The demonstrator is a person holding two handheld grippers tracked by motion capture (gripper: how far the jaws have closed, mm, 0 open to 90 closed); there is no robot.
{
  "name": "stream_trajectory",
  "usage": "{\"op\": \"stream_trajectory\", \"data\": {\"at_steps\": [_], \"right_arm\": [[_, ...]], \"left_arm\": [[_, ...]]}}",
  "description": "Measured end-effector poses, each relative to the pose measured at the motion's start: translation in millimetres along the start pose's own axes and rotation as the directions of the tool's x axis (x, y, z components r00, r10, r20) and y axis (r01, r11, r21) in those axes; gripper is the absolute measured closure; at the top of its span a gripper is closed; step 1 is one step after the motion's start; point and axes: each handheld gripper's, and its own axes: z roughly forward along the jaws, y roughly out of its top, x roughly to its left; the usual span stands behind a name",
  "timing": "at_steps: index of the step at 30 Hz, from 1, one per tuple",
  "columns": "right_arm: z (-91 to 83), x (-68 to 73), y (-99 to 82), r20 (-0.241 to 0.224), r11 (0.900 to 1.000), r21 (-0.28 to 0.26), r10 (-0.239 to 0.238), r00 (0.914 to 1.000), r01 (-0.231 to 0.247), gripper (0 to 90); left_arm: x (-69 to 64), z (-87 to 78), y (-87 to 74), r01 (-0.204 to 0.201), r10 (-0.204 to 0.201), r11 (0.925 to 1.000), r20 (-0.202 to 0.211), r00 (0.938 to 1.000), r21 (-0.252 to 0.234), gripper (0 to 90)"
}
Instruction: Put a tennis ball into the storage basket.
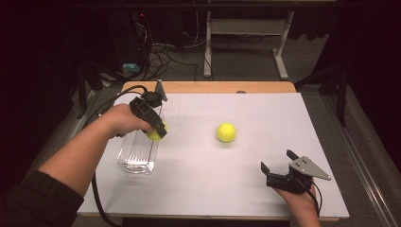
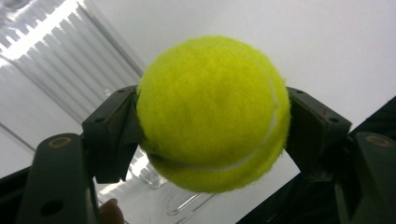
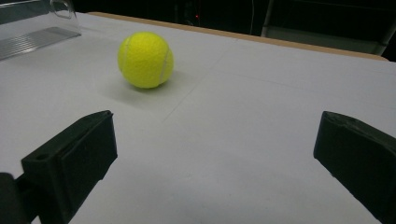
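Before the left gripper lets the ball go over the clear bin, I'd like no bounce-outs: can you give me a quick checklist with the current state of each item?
1. Left gripper clamped on the held tennis ball: ok, both jaws press its sides.
2. Ball over the clear bin: ok, at its right wall in the high view.
3. Bin upright, open: ok.
4. Bin contents: cannot tell.
5. Right gripper clear of the drop: ok, open, resting at the near right.
6. Second tennis ball out of the way: ok, mid-table.
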Motion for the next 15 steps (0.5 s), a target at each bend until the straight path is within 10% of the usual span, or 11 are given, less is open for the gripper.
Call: {"op": "stream_trajectory", "data": {"at_steps": [15], "right_arm": [[-0.2,-0.6,-0.2,-0.001,1.0000,0.003,-0.001,1.0000,0.001,0.0]], "left_arm": [[33.6,-4.2,-12.8,0.097,-0.097,0.9952,-0.022,0.9950,-0.011,27.2]]}}
